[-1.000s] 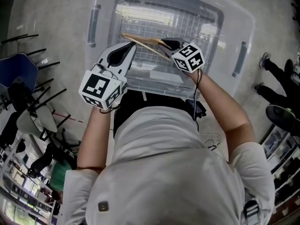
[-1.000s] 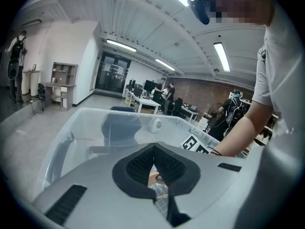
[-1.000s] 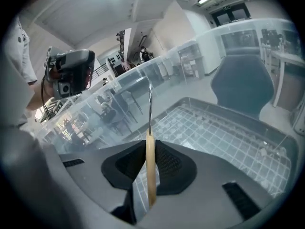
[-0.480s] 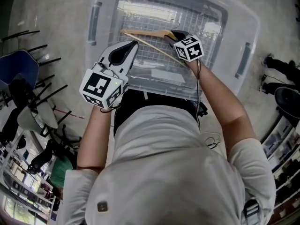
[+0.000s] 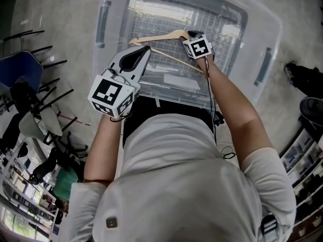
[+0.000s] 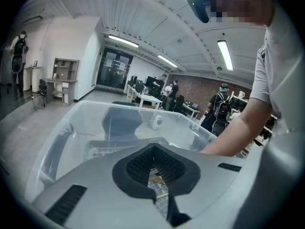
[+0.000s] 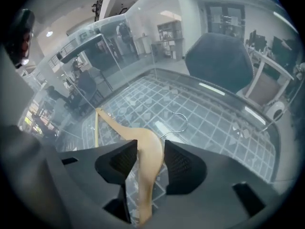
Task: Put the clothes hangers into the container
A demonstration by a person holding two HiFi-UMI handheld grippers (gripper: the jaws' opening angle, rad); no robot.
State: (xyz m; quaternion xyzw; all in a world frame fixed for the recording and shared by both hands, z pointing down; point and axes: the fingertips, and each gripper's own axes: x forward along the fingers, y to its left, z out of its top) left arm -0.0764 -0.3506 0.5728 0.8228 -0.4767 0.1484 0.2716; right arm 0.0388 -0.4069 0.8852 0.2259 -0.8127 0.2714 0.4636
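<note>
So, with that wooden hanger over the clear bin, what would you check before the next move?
1. Wooden hanger within the walls of the clear plastic container: ok.
2. Right gripper jaws opening, hanger between them: ok.
3. Hanger fully free of both pads: cannot tell.
4. Hanger resting on the container's floor: cannot tell.
5. Left gripper shut, nothing between its jaws: ok.

Head view: high overhead, facing steeply down onto the container (image 5: 255, 39). Both gripper views: close, low, facing into that same container.
</note>
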